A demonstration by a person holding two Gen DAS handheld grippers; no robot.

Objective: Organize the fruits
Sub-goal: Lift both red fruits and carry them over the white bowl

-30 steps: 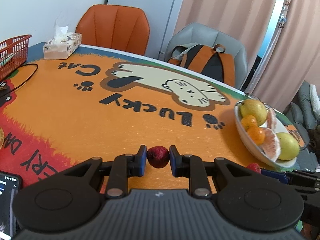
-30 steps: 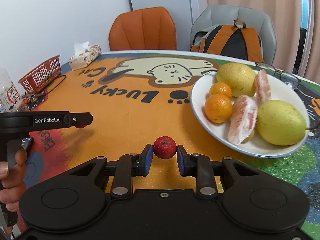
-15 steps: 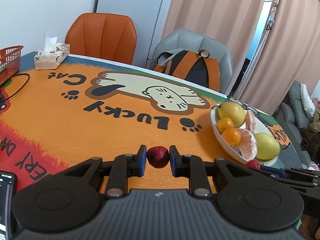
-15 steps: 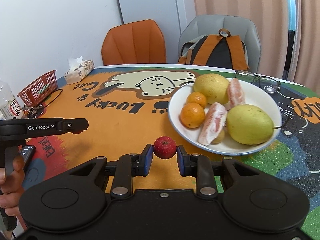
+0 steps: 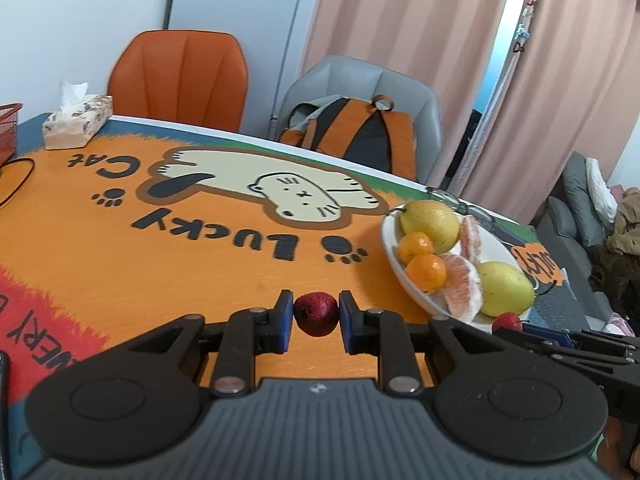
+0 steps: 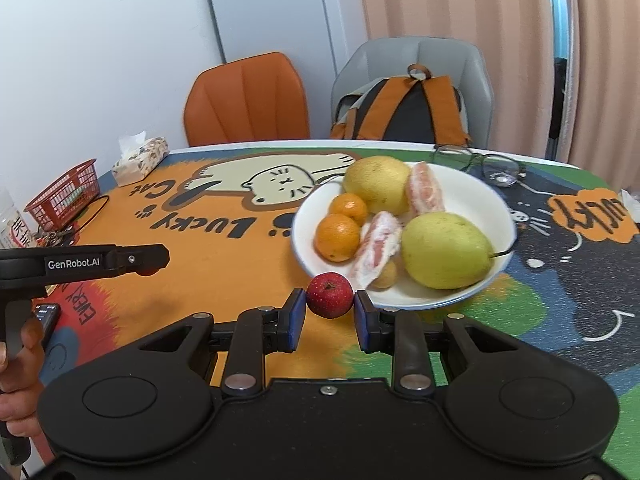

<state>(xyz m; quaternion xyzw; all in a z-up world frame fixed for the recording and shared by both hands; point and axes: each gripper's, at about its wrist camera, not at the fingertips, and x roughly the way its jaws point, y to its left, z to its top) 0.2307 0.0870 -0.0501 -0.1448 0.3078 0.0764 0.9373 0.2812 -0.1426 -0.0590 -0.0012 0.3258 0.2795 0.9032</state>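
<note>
My left gripper (image 5: 316, 314) is shut on a small dark red fruit (image 5: 316, 313), held above the orange table mat. My right gripper (image 6: 330, 296) is shut on a small bright red fruit (image 6: 330, 294), held at the near rim of the white plate (image 6: 476, 192). The plate holds two yellow-green pears, two oranges and pomelo segments (image 6: 376, 248). The plate also shows in the left wrist view (image 5: 390, 248), to the right of the left gripper. The right gripper's red fruit (image 5: 507, 321) shows there at the plate's near edge. The left gripper shows from the side in the right wrist view (image 6: 158, 258).
A red mesh basket (image 6: 66, 194) and a tissue box (image 6: 140, 160) stand at the table's far left. Glasses (image 6: 480, 162) lie beyond the plate. An orange chair (image 6: 246, 100) and a grey chair with a backpack (image 6: 404, 112) stand behind the table. A phone (image 6: 48, 314) lies near the left hand.
Both grippers have moved toward the plate with their fruits still held. The right gripper's fruit has reached the plate's near rim.
</note>
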